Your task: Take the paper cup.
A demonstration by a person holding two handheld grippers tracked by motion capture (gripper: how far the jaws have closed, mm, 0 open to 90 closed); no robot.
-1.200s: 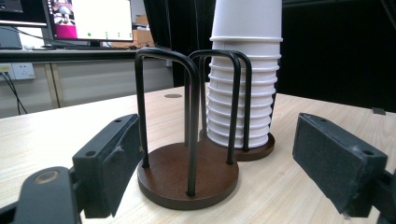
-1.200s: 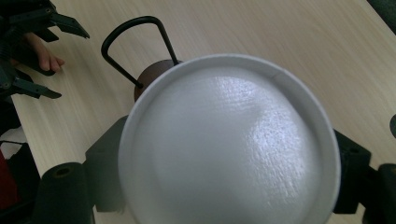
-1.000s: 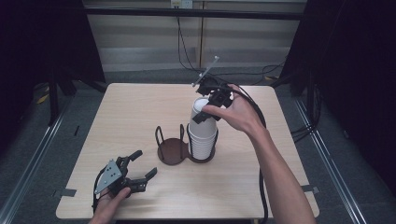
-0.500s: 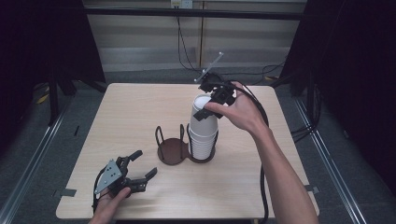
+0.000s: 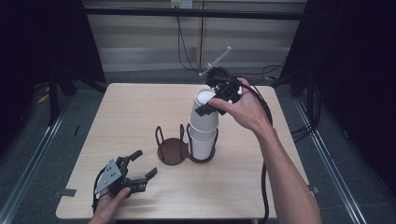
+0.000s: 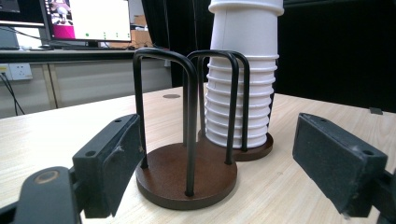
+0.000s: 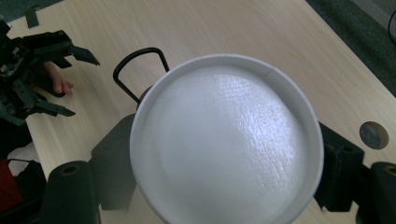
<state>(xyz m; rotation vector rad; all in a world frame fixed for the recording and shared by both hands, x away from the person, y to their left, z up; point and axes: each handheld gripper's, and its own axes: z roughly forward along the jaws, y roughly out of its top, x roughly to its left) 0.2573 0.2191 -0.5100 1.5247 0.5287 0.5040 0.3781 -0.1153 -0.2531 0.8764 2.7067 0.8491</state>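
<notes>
Two black wire racks on round brown bases stand side by side near the middle of the wooden table [image 5: 140, 107]. One rack [image 5: 172, 148] has nothing in it; the other rack [image 5: 211, 148] holds a stack of white paper cups [image 5: 201, 142], upside down. The top cup [image 5: 204, 111] sits raised above the stack, gripped by the right gripper [image 5: 208, 105], whose jaws have just been closing and now press on opposite sides of its wall. The left gripper [image 5: 140, 168] rests on the table's near left corner, well apart from the racks, its jaws partly spread with nothing between them.
</notes>
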